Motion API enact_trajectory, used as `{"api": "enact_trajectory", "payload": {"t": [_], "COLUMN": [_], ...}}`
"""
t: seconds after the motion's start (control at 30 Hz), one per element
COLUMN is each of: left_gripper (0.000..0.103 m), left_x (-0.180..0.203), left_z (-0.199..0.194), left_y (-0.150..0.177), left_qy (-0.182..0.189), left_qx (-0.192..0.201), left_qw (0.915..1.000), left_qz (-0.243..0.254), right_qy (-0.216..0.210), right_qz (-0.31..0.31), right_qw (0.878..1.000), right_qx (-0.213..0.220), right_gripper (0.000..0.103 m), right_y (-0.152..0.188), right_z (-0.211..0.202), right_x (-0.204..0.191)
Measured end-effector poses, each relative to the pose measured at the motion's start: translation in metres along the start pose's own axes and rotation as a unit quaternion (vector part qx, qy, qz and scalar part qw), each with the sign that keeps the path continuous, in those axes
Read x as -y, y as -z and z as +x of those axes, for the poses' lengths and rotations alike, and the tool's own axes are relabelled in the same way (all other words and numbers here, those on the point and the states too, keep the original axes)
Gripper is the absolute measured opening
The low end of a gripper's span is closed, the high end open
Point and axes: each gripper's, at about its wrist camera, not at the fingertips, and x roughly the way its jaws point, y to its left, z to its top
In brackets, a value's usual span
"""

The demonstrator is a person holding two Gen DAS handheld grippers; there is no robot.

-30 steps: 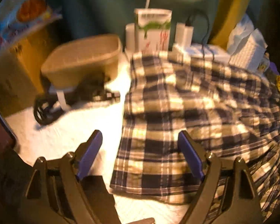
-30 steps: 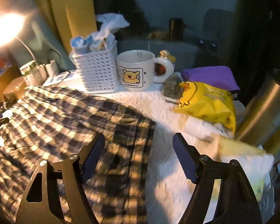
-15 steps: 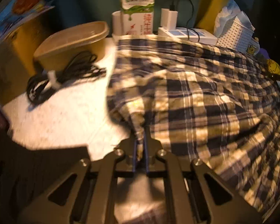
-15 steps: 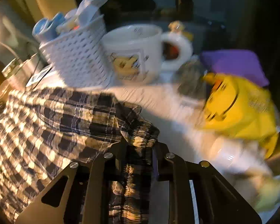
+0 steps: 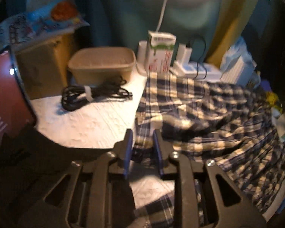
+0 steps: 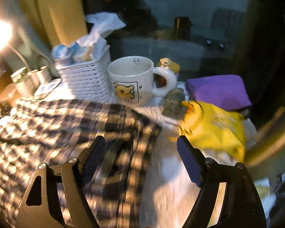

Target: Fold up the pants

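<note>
Pants in a dark blue and cream plaid lie spread over the white table cover, rumpled, with a fold raised across the middle. In the left wrist view the left gripper hangs over the near left edge of the cloth. Its blue-padded fingers stand a little apart and are opening; plaid cloth shows in the gap between them, but the pads do not seem to press on it — the picture is blurred there. Beyond lie a bundle of black cable, a tan tub, a carton and a white charger block at the far edge of the cloth.

In the right wrist view the right gripper has its jaws spread wide and opening, with nothing gripped — the right edge of the pants lies below and between them, on the table cover. Just past the cloth stand a white basket and a white mug with a yellow bear on it. A yellow bag sits to the right, with a purple cloth behind it.
</note>
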Motion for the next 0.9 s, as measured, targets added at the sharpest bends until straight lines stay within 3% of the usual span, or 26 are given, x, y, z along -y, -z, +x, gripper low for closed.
{"api": "enact_trajectory", "payload": {"t": [0.07,0.23,0.33,0.5,0.63,0.7,0.73,0.77,0.83,0.87,0.9], "left_gripper": [0.043,0.044,0.044,0.044,0.042,0.018,0.015,0.010,0.008,0.008,0.008], "left_x": [0.000,0.007,0.013,0.024,0.033,0.036,0.038,0.038,0.040,0.041,0.041], "left_z": [-0.017,-0.035,-0.026,-0.014,-0.003,0.005,0.010,0.014,0.023,0.027,0.032], "left_y": [0.006,0.038,0.065,0.092,0.095,0.089,0.084,0.078,0.068,0.065,0.059], "left_qy": [0.012,0.029,0.032,0.026,0.015,-0.003,-0.009,-0.006,-0.015,-0.020,-0.030], "left_qx": [0.011,-0.012,-0.053,-0.083,-0.058,-0.060,-0.061,-0.064,-0.062,-0.059,-0.055], "left_qw": [0.9998,0.9994,0.9980,0.9962,0.9976,0.9968,0.9960,0.9959,0.9953,0.9949,0.9946], "left_qz": [-0.006,-0.010,-0.013,0.009,0.035,0.053,0.064,0.064,0.073,0.079,0.082], "right_qy": [-0.007,-0.012,-0.011,-0.024,-0.033,-0.043,-0.046,-0.047,-0.046,-0.045,-0.049], "right_qz": [-0.004,-0.024,-0.033,-0.031,-0.017,-0.012,-0.011,-0.010,-0.008,-0.008,-0.009], "right_qw": [1.000,1.000,0.999,0.999,0.999,0.998,0.998,0.998,0.998,0.998,0.998], "right_qx": [0.005,0.008,-0.003,-0.027,-0.039,-0.043,-0.045,-0.045,-0.043,-0.043,-0.045], "right_gripper": [0.081,0.081,0.081,0.081,0.081,0.080,0.080,0.078,0.057,0.029,0.024], "right_y": [0.016,0.056,0.082,0.124,0.144,0.152,0.154,0.156,0.159,0.159,0.159], "right_z": [-0.024,-0.066,-0.080,-0.089,-0.086,-0.086,-0.085,-0.085,-0.084,-0.084,-0.084], "right_x": [0.000,-0.007,-0.009,-0.007,-0.007,-0.008,-0.009,-0.010,-0.011,-0.012,-0.012]}}
